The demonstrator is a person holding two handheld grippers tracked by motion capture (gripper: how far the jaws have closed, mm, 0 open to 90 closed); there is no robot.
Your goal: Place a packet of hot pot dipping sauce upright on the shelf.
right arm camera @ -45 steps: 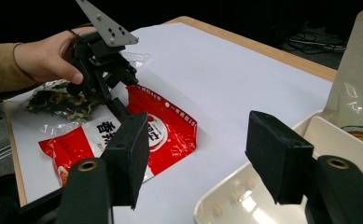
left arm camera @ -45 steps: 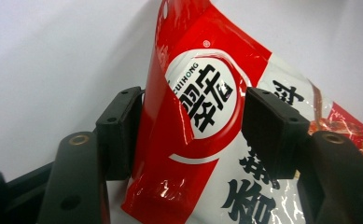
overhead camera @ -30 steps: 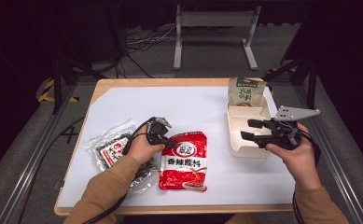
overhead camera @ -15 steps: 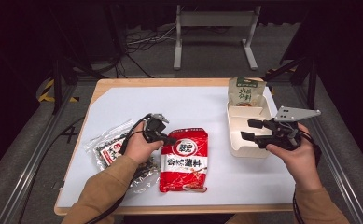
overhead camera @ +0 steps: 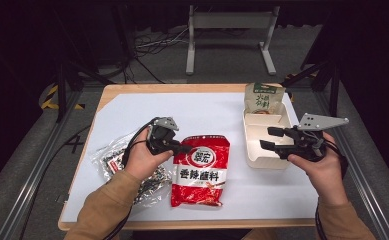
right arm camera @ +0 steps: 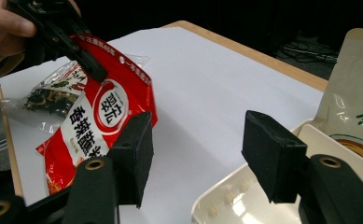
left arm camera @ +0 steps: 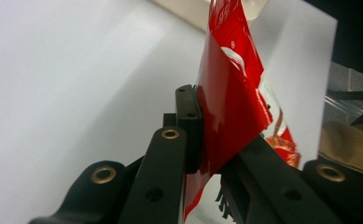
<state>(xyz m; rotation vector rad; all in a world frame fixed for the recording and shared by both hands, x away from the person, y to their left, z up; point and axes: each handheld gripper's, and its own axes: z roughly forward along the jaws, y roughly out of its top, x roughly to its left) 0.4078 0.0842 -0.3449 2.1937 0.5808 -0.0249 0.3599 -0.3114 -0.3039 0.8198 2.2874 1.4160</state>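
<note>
Judging from the layout, little has been done yet: the red packet [overhead camera: 201,170] is pinched at its upper left edge by the closed left gripper [overhead camera: 181,148] and lifted slightly off the white table [overhead camera: 132,107] (one corner raised, the rest apparently resting). The right gripper [overhead camera: 270,138] is held wide open and empty over the cream tray [overhead camera: 252,155]. A beige pouch [overhead camera: 263,99] leans in the tray's far compartment; the near one looks empty. A clear bag [overhead camera: 113,159] lies under the left hand.
</note>
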